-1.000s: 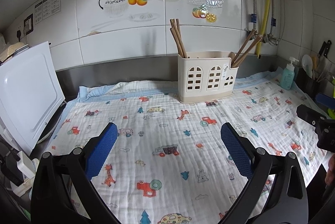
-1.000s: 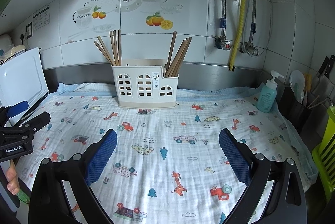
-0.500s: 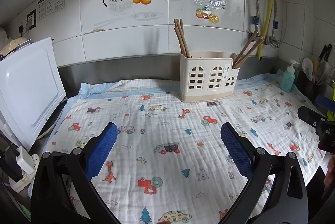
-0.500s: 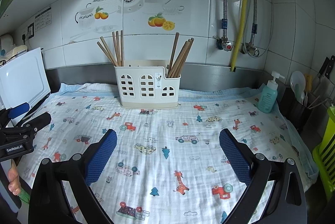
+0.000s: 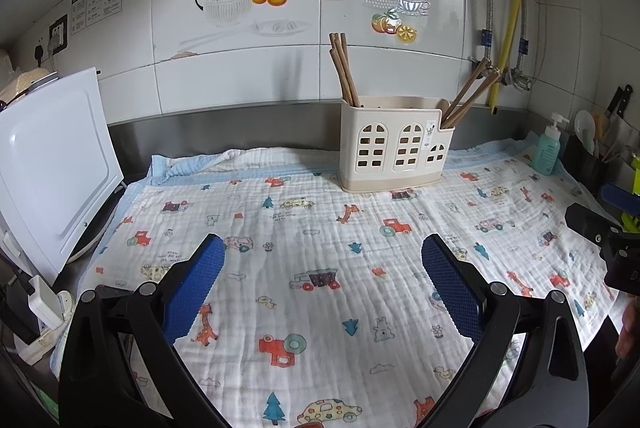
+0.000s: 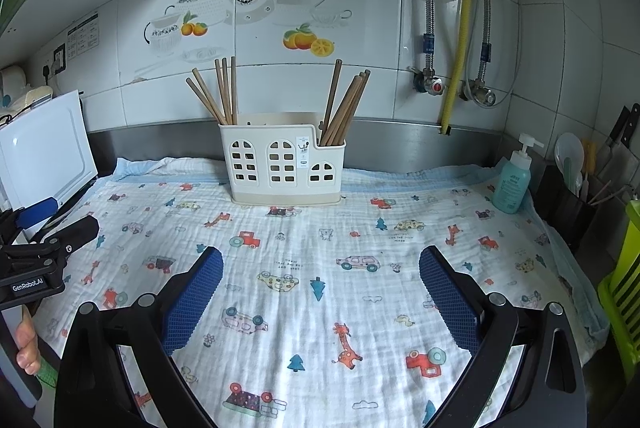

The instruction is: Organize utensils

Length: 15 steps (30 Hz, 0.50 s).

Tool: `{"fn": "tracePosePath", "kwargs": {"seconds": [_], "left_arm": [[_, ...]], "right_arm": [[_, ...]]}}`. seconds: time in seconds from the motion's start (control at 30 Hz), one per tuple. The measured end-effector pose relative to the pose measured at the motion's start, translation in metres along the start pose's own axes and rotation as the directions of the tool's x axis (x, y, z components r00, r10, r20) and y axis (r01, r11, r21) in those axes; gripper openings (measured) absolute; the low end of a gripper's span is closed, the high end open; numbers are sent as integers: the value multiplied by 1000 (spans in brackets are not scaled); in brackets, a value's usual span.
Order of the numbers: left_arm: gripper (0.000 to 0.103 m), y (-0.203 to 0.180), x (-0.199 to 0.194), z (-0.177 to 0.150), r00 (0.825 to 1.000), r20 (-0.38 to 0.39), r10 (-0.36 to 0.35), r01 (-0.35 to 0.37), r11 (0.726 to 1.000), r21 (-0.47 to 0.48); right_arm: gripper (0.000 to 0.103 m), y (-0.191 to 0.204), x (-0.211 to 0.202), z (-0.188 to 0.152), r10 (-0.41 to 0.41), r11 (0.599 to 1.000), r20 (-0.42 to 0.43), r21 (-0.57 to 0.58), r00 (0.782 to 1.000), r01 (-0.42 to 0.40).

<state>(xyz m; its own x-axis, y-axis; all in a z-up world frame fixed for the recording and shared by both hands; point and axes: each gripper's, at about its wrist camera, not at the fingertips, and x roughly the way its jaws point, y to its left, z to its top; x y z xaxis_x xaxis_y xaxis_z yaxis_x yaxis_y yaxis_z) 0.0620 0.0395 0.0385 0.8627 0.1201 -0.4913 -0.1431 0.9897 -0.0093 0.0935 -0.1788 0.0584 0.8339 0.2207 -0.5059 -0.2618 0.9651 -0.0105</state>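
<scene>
A cream utensil holder (image 5: 394,145) (image 6: 284,163) with window cut-outs stands at the back of the printed cloth, against the wall. Brown chopsticks stand in its left end (image 5: 344,71) (image 6: 220,91) and in its right end (image 5: 470,91) (image 6: 344,103). My left gripper (image 5: 322,276) is open and empty, low over the near part of the cloth, well short of the holder. My right gripper (image 6: 320,280) is open and empty too, also well short of the holder. Each gripper shows at the edge of the other's view: the right one (image 5: 604,228), the left one (image 6: 44,240).
A white cutting board (image 5: 52,171) (image 6: 40,151) leans at the left edge. A teal soap bottle (image 5: 546,145) (image 6: 514,179) stands at the back right, with a dark caddy of spoons and knives (image 6: 576,195) beyond it. A green rack (image 6: 624,288) is at the far right.
Both views have shifted slightly, with the holder sliding a little to the right in each frame. Both grippers stay open and empty.
</scene>
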Motion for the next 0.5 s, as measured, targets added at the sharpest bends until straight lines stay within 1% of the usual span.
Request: {"fn": "tracePosePath", "kwargs": {"seconds": [0.17,0.5], "left_arm": [[98,3,1,-1,1000,-6,-23,23,1000,-19],[98,2,1,-2,1000,-5,-22,21,1000,-14]], "right_arm": [[95,0,0,-2,2,1000,-4,1,1000,-2],[95,0,2,-2,4,1000,-6,2,1000,-4]]}}
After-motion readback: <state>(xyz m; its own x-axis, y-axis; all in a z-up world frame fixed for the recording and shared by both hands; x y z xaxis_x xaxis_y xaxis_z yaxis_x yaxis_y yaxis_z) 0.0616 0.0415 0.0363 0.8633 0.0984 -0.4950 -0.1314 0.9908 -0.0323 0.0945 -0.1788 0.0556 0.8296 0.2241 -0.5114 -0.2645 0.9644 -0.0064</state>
